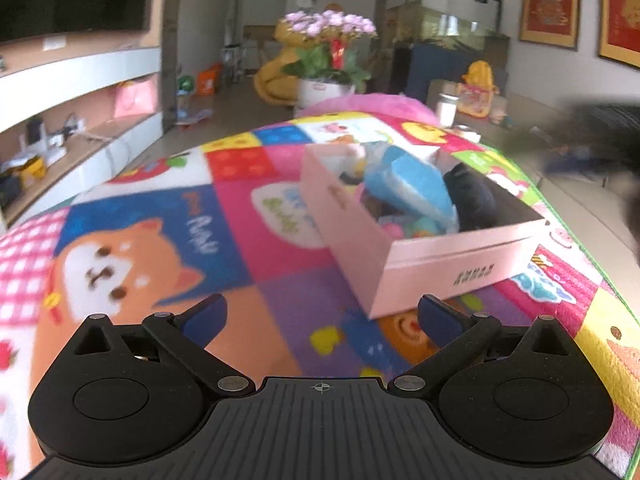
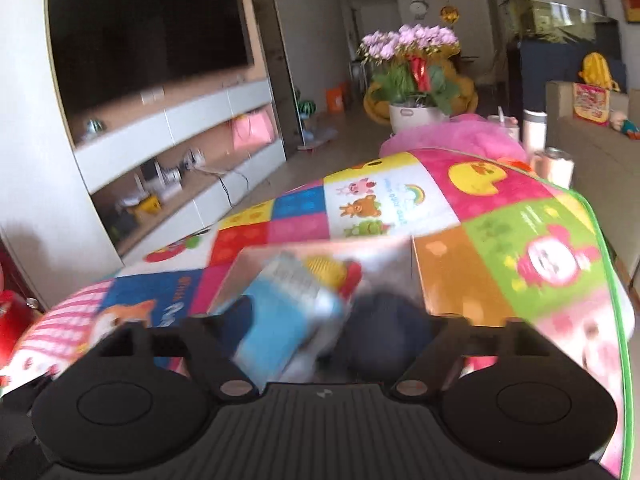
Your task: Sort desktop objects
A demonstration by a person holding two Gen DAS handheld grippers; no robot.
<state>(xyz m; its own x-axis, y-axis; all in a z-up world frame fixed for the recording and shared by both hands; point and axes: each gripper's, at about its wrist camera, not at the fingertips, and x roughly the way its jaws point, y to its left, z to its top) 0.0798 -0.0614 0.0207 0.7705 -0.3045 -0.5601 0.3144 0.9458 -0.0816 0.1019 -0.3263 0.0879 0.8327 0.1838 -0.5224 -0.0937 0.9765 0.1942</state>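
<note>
Right claw (image 2: 320,344) released over pink box (image 1: 400,256), blue packet (image 1: 416,184) inside at 12; left claw (image 1: 322,320) released, empty. Withdraw clear without snagging box wall.

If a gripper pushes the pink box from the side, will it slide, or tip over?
The pink box would probably slide, not tip: it looks low and wide, resting flat on the blanket. It seems to be thin cardboard, so its walls may flex if squeezed. The soft, fuzzy-looking blanket may drag on it, and the blue packet on top could shift.
</note>
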